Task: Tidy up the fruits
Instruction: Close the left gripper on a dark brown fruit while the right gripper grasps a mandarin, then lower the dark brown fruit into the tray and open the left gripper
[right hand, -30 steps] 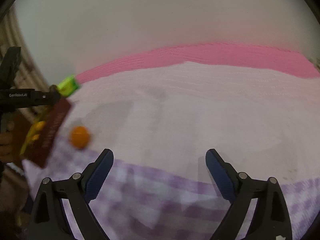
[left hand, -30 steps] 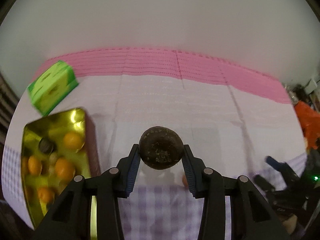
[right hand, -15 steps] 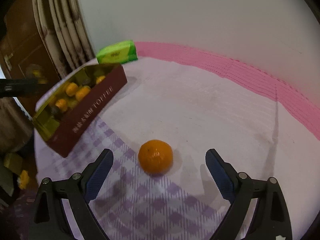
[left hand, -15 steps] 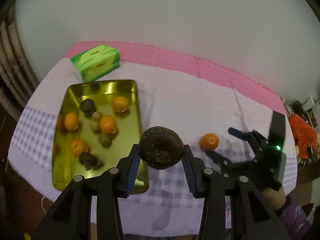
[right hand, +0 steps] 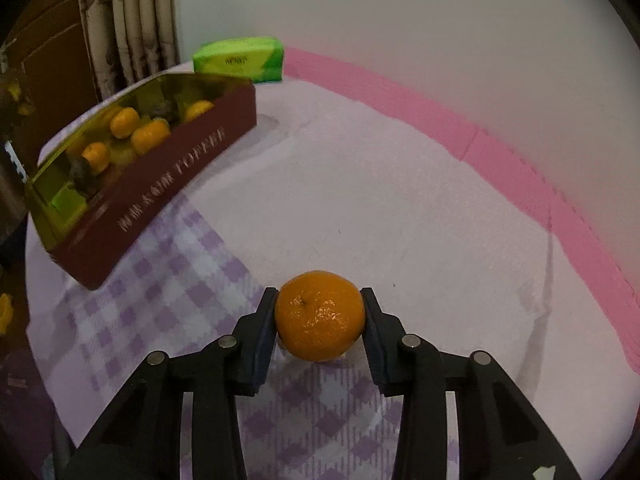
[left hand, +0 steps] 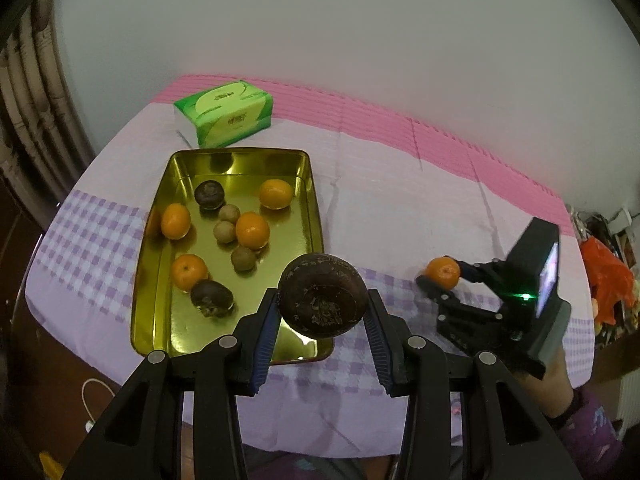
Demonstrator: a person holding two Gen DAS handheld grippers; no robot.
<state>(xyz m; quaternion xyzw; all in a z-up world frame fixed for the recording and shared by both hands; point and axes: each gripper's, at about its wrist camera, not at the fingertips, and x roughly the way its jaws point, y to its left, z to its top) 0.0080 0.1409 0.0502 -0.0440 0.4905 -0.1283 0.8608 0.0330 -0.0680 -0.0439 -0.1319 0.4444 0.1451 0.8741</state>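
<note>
Your left gripper [left hand: 323, 322] hangs above the near right corner of the open gold-lined rectangular tin [left hand: 160, 248], its jaws clamped on a round dark brown fruit [left hand: 323, 301] held clear of the surface. Your right gripper [right hand: 319, 324] has just been closing, and its jaws now press both sides of a round orange mandarin [right hand: 319, 316] that rests on the purple-checked part of the pale tablecloth [right hand: 360, 184], well apart from the tin. Seen from your left wrist, that mandarin [left hand: 443, 273] lies to the right of the tin with bare cloth between them, and your hand [left hand: 556, 384] shows behind the right gripper's black body. Inside the tin lie four more mandarins, two dark brown fruits and three small tan round fruits, scattered loosely with open gold floor at the near end; the middle mandarin [left hand: 252, 230] touches the tan ones. The tin's maroon outer wall [right hand: 160, 176], with pale lettering, faces your right gripper. A green tissue pack [left hand: 225, 113] sits just beyond the tin's far end, near the cloth's pink striped border [left hand: 440, 140] and the white wall. Curtain folds [right hand: 128, 20] hang at the left edge, and orange clutter [left hand: 608, 276] lies off the surface's right side.
</note>
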